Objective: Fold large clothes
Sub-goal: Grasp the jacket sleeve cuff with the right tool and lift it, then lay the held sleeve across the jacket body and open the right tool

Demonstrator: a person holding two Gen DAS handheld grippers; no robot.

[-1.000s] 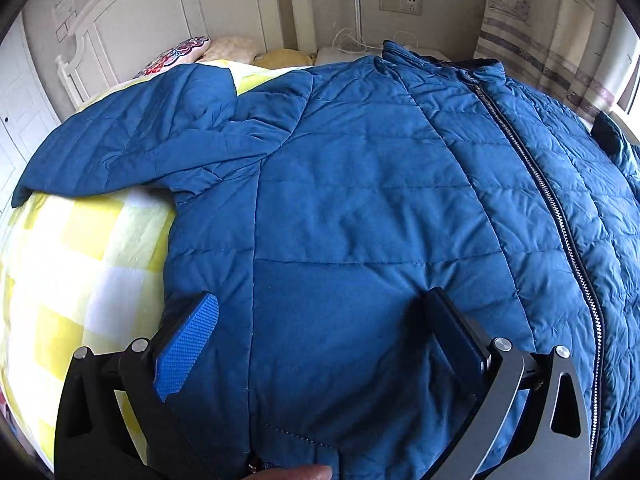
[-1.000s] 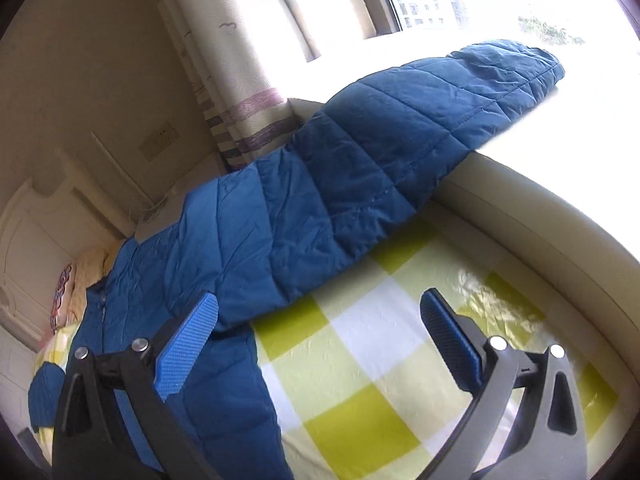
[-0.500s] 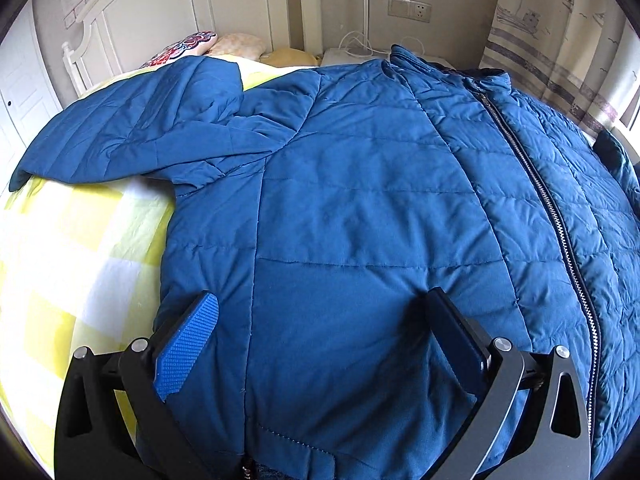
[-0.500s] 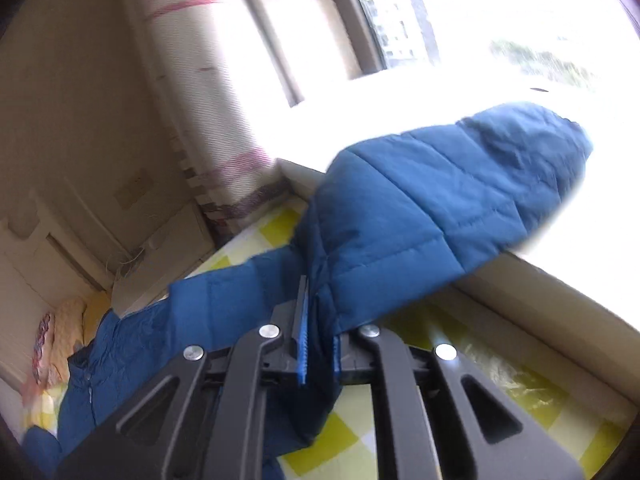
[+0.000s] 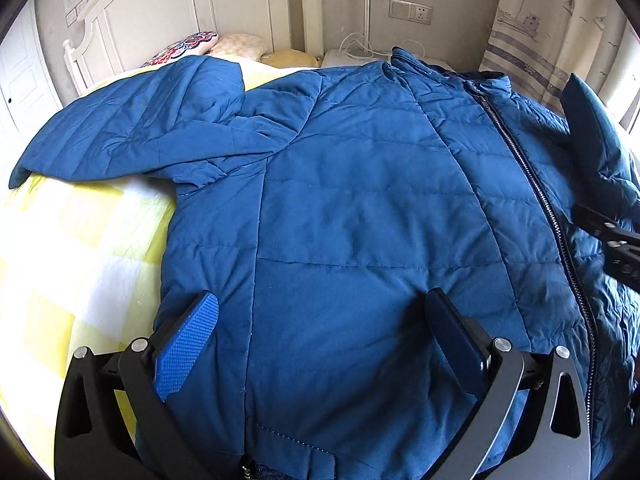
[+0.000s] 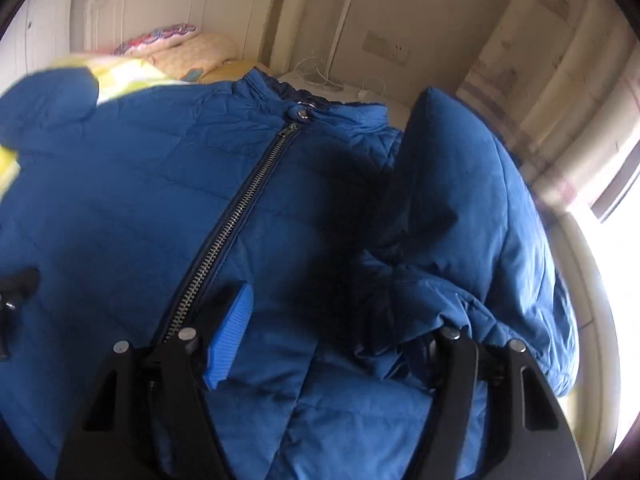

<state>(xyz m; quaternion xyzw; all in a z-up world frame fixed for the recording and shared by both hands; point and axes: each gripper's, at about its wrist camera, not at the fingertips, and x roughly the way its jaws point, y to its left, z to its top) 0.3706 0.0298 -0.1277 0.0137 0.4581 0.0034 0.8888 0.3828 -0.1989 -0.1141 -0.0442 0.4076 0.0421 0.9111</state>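
The bed [image 5: 80, 248] fills the room, its yellow-and-white checked cover showing along the left side and up towards the white headboard [image 5: 168, 12]. Spread across nearly all of it lies the blue quilted jacket [image 5: 360, 216], front up, collar at the head end by the pillows [image 5: 200, 42], hem at the near edge. Its zipper [image 5: 532, 184] runs closed down the front, right of centre in the left wrist view. One sleeve [image 5: 132, 132] stretches flat out towards the left edge of the bed, cuff right at that edge. The other sleeve [image 6: 472, 208] is up and bunched on the window side, folded in over the jacket body and casting a dark shadow on it.

Now the tools. The left gripper [image 5: 324, 336] sits low over the hem, jaws spread wide, nothing between them but flat fabric underneath, gripping nothing. The right gripper [image 6: 340, 340] hovers over the chest just right of the zipper, jaws also wide apart; the crumpled sleeve fabric lies against its right finger [image 6: 444, 340], whose pad is hidden, so I cannot tell whether cloth is caught there. The blue left pad [image 6: 230, 340] stands clear.
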